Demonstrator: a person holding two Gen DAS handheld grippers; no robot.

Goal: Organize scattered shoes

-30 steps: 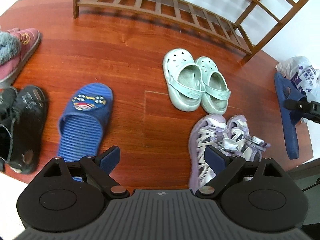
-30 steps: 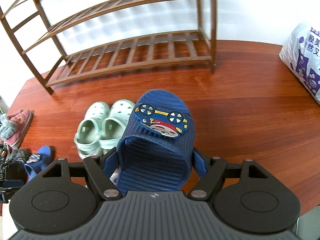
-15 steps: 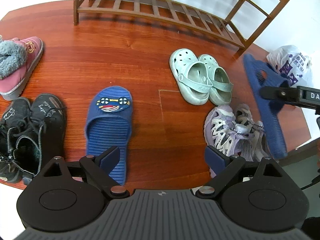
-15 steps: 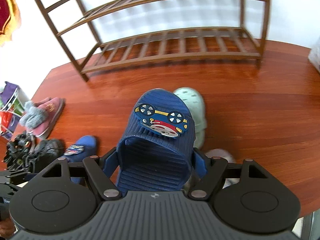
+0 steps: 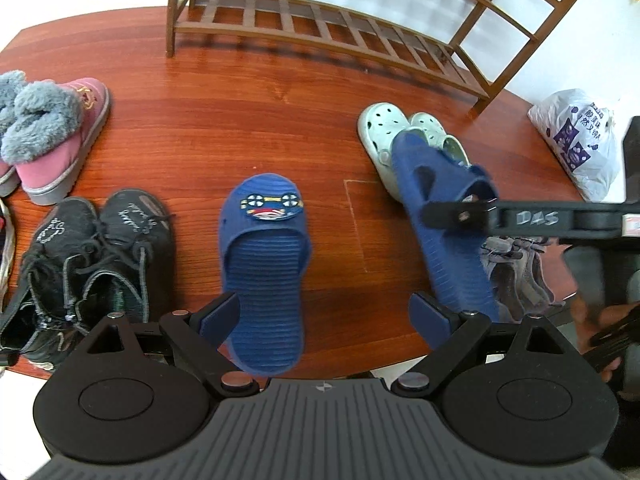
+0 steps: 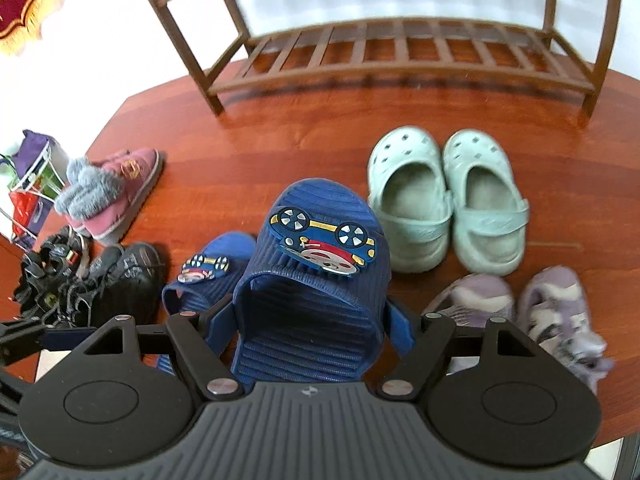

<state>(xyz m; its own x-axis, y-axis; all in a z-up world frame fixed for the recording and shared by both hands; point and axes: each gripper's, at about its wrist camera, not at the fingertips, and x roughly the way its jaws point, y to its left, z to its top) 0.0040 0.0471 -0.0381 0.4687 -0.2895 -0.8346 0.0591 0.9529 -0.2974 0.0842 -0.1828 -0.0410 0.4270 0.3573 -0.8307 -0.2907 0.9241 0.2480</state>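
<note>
Ribbed blue slipper (image 6: 316, 280) carried leftward, rubbery

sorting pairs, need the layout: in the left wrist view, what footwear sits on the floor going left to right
pink fur-lined boots → black lace-up shoes → blue car-print slipper lying on the floor → matching blue slipper held in the right gripper → white plastic bag

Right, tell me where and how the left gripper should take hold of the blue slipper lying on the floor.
Probably grip the blue slipper across its heel half, one finger on each long side, coming from the heel end. It lies flat, sole down, toe pointing away toward the shoe rack, and the open left gripper already faces its heel. The black shoes sit on its left, so keep that finger close in.
</note>
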